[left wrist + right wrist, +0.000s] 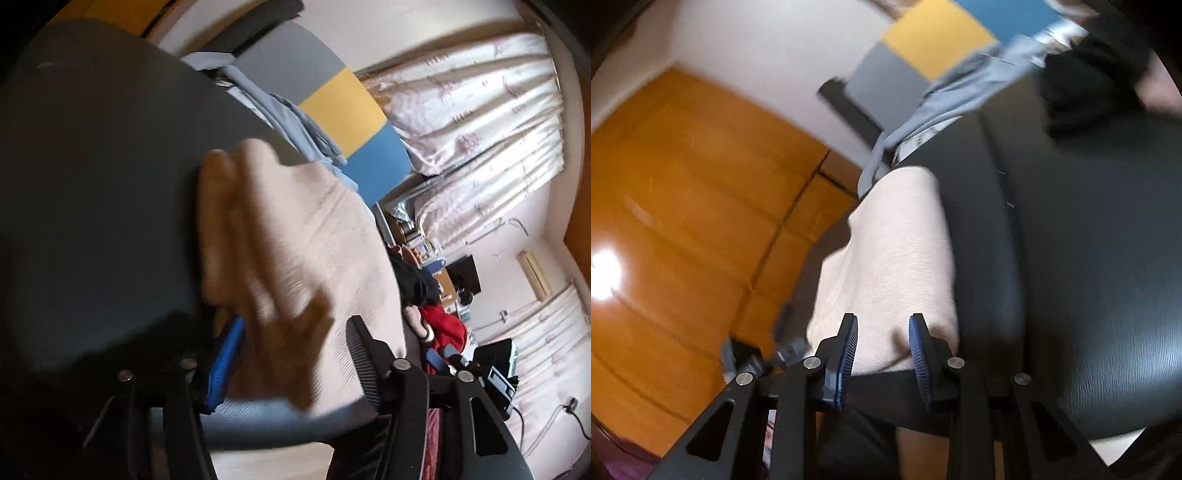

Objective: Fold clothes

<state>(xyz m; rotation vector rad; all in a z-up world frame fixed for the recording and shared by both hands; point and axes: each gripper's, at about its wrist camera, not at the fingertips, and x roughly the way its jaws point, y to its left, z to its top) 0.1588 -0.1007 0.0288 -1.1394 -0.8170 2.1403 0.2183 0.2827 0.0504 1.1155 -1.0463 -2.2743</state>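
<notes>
Garment: your beige ribbed cloth [886, 258] lies on the black padded surface [1089, 258], along its edge, with a strip hanging past that edge toward the orange floor [683, 221].
Long axis: in the right wrist view the cloth runs straight away from your fingers, from the near end between them to a rounded far end beside a grey-blue garment [934, 99].
Left view of it: the same beige cloth [295, 258] is bunched into thick folds at its far end and flattens toward you; the picture is blurred, so the exact hem line cannot be told.
Right gripper [882, 354]: jaws stand at a middling gap, a blue pad on each side of the cloth's near end; the cloth sits between them, but whether they pinch it cannot be told.
Left gripper [295, 354]: jaws stand wide, the blue pad [227, 365] against the black surface's edge, the other finger well clear; the cloth lies in the gap, not clamped.
Edges: the black surface's rim runs just beside the cloth on one side; bare black padding spreads wide on the other.
Room: beyond the cloth's far end the grey-blue garment crowds the corner.
Only the left view shows: curtains [480, 129], a red garment [443, 328] and dark clutter farther off.
Only the right view shows: the orange floor and the cloth's overhang.
</notes>
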